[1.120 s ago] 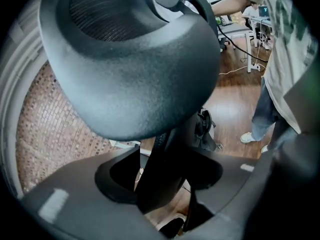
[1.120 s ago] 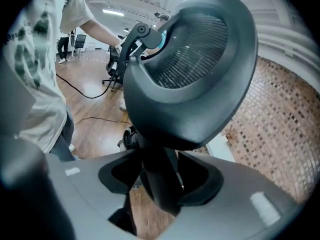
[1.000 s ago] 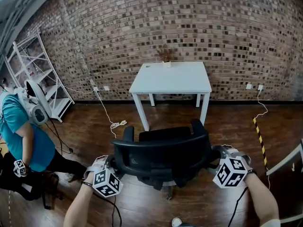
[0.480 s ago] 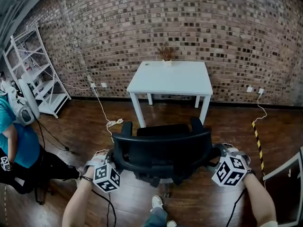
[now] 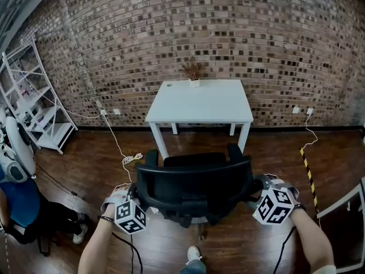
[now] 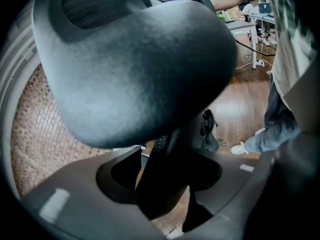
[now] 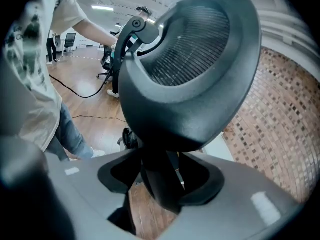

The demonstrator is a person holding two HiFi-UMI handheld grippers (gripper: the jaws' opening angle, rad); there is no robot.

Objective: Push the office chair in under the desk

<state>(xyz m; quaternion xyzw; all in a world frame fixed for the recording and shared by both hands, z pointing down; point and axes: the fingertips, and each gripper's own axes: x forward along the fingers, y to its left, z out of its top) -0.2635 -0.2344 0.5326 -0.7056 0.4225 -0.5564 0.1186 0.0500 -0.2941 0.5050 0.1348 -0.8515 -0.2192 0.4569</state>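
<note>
1. Brick wall (image 5: 239, 33) is running across the back of the room, with a dark wooden floor (image 5: 85, 164) lying below it.
2. Office chair (image 5: 194, 181), black with a mesh backrest, is standing on the floor in front of the desk. Its seat and armrests are pointing toward the desk and its backrest toward the person. The seat is sitting short of the desktop's front edge, not yet under it.
3. Left gripper (image 5: 133, 194) is clamping the left side edge of the backrest. In the left gripper view the dark frame of the chair (image 6: 135, 74) is filling the space between the jaws.
4. Right gripper (image 5: 258, 185) is gripping the right side edge the same way. In the right gripper view the chair (image 7: 190, 84) is sitting between the closed-in jaws.
5. White desk (image 5: 199, 101) is standing against the wall, four-legged and centred ahead of the chair.
6. Small potted dry plant (image 5: 194, 73) is sitting at the desk's rear edge.
7. White cable (image 5: 128, 157) is trailing from the wall onto the floor, left of the chair.
8. White shelf rack (image 5: 34, 101) is standing by the wall at far left.
9. Yellow-and-black striped tape (image 5: 308, 170) is lying on the floor at right.
10. A bystander in a blue top (image 5: 17, 201) is standing at the left edge, partly out of view.
</note>
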